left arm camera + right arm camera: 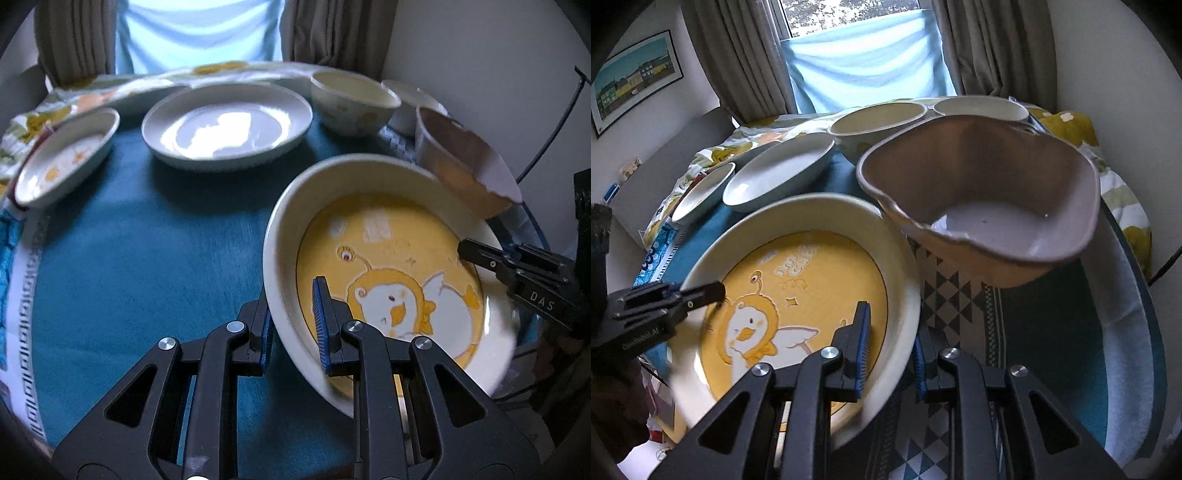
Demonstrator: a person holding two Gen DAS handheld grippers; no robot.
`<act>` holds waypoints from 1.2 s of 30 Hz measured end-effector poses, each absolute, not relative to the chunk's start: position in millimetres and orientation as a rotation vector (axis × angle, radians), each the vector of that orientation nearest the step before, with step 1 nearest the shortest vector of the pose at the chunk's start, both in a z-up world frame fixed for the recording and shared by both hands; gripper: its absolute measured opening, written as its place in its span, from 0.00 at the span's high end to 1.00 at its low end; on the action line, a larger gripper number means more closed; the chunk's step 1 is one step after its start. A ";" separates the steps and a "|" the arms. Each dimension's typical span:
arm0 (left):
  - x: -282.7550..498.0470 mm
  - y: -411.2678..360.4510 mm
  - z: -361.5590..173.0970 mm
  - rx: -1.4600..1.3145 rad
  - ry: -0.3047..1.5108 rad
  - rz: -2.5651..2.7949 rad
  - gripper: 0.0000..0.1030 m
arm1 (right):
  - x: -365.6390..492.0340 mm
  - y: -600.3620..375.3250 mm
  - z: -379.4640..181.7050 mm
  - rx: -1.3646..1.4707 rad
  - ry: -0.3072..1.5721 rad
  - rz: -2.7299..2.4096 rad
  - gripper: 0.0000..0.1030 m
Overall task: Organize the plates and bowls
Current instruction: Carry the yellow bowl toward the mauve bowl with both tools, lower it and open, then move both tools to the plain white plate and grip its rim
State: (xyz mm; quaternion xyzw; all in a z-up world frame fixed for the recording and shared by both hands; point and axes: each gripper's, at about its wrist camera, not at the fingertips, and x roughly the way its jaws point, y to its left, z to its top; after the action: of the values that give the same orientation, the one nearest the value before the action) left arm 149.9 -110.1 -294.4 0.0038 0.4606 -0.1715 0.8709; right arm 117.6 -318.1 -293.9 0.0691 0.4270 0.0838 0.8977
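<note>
Duck plate (388,273) held tilted over table's right edge, both grippers (left (295,325), right (890,354)) clamped on opposite rims w/ narrow bite; uneven pull could slip it onto brown bowl (982,199).

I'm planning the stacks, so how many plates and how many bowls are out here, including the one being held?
Plates: 3 (duck plate, plain white plate, small printed plate)
Bowls: 3 (brown wavy bowl, cream printed bowl, white bowl behind it)
Total: 6 dishes clearly seen
</note>
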 end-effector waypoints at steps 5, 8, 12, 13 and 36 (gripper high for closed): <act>148.7 -113.6 -296.2 0.018 0.967 -0.353 0.80 | 116.5 -321.3 -294.8 0.142 0.882 0.176 0.81; 145.7 -118.2 -295.5 0.053 0.963 -0.338 0.76 | 117.7 -319.8 -294.7 0.131 0.890 0.168 0.81; 144.2 -121.6 -294.6 0.082 0.960 -0.328 0.73 | 118.6 -323.5 -296.3 0.154 0.900 0.162 0.81; 143.8 -122.0 -294.1 0.086 0.960 -0.325 0.73 | 117.7 -326.7 -295.8 0.170 0.898 0.152 0.81; 83.1 -86.1 -93.2 0.091 0.624 -0.196 0.00 | 76.4 -294.4 -126.6 0.066 0.661 0.206 0.05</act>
State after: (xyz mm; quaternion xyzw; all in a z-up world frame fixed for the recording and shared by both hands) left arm 83.1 -86.1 -93.2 0.0448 0.3063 -0.0962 0.9460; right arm 76.4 -294.4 -126.6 0.0322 0.3238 0.1008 0.9402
